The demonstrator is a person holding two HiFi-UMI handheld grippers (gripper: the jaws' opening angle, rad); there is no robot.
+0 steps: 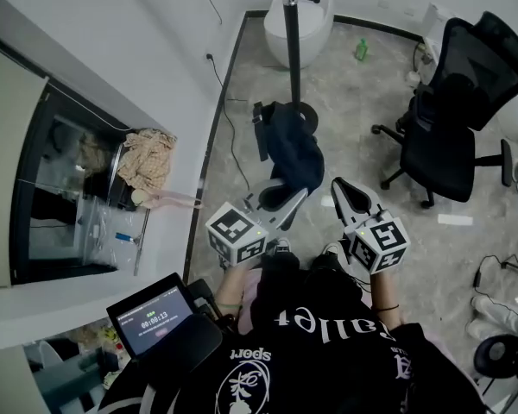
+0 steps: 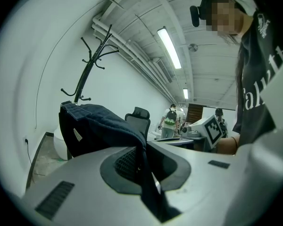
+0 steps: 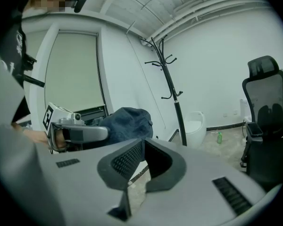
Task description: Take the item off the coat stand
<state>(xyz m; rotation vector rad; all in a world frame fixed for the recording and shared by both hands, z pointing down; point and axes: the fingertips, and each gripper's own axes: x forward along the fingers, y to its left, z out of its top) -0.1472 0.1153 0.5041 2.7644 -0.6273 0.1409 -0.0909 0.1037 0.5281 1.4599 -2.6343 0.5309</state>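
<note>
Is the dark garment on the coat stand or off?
Off: the dark garment hangs pinched in the left gripper; the coat stand has bare hooks.

Grey stone-patterned floor tiles [image 1: 354, 93] run up to plain white walls [image 1: 155, 50], with a dark skirting strip [image 1: 209, 145] along the foot; a black mesh office chair [image 1: 453, 102] stands on castors to one side; a white rounded tub [image 1: 315, 15] sits in the far corner, a small green bottle [image 1: 361, 50] near it; loose cables [image 1: 501, 270] trail over the floor; a window with a pale blind [image 3: 73, 69]; strip lights [image 2: 169, 47] and pipes [image 2: 127, 51] overhead.
</note>
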